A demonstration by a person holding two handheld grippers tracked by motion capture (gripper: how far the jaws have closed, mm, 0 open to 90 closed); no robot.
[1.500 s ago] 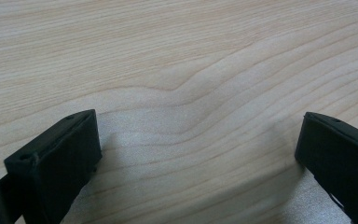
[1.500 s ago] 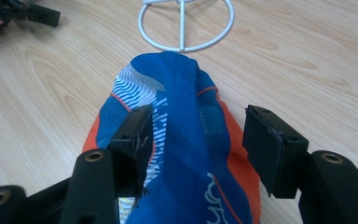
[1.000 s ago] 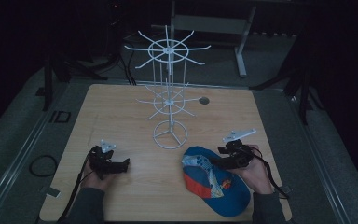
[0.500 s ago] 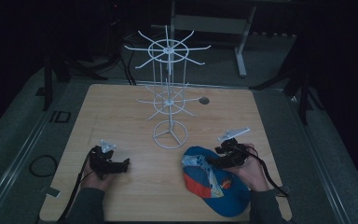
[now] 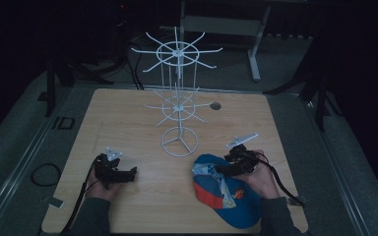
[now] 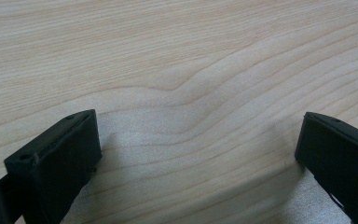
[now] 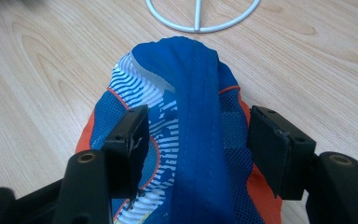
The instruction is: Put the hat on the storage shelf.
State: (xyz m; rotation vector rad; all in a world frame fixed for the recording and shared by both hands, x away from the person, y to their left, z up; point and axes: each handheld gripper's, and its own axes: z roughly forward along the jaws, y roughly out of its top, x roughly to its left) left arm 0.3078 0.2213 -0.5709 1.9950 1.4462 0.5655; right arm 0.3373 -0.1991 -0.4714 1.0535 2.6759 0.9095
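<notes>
Right claw straddles, jaws spread, a raised fold of the blue-and-orange cap lying just in front of the white wire rack; closing on it looks next. Left claw rests spread on the worktop, left of the rack

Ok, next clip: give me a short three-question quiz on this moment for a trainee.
1. True or false: the right tool has its jaws standing on either side of a raised fold of the blue and orange cap.
2. What lies between the jaws of the left tool?
A. the cap's brim
B. bare wooden table
C. a hook of the rack
3. Fill in: the white wire rack stands on a ____ base.

Key
1. True; the jaws straddle the fold, apart.
2. B
3. ring-shaped; part of the ring shows in the right gripper view.
</notes>
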